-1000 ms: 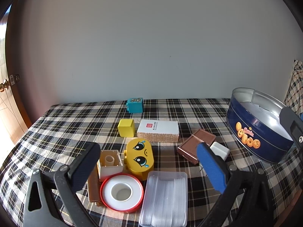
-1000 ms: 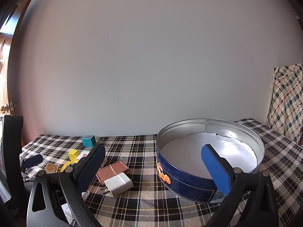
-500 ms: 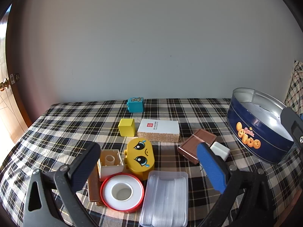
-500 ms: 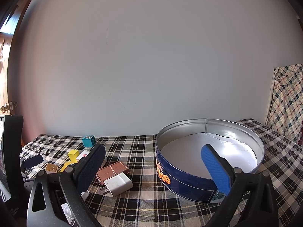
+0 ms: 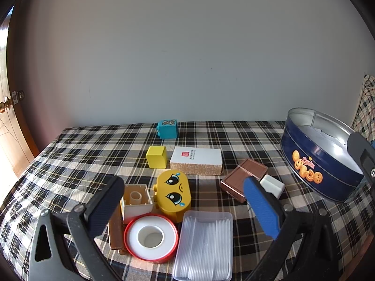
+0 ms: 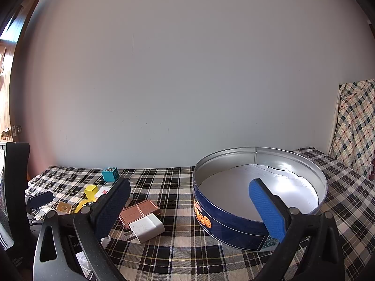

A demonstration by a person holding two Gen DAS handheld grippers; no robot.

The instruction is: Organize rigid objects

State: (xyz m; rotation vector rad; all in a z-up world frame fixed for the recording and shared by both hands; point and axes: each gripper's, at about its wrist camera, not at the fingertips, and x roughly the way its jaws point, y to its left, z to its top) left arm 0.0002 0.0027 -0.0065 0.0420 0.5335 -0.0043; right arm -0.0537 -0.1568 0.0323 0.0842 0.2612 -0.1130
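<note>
Both grippers hovering over plaid-covered bench (image 5: 234, 135), jaws of left gripper (image 5: 182, 201) spread wide, holding nothing; jaws of right gripper (image 6: 189, 201) likewise wide apart and empty. Loose rigid items clustered ahead of left gripper: yellow face block (image 5: 173, 194), white hollow block (image 5: 137, 202) touching its left side, red-rimmed tape roll (image 5: 151, 236) just in front, clear ribbed case (image 5: 204, 243) beside the roll. Further back: yellow cube (image 5: 156, 157), white-topped box (image 5: 196, 160), teal cube (image 5: 166, 129) near wall. Brown flat case (image 5: 243, 179) with white charger (image 6: 146, 228) touching its near edge, between cluster and tin. Blue cookie tin (image 6: 234, 220) open, apparently empty, at right. Likely sorting into tin, nothing placed yet. Blocks judged light, stiff, smooth plastic; take across flat parallel sides, not rounded top. Tape roll likely slippery on rim; grip across its width. Charger: hold the body, avoid prongs. Thin wall of tin may dent or slide if knocked.
</note>
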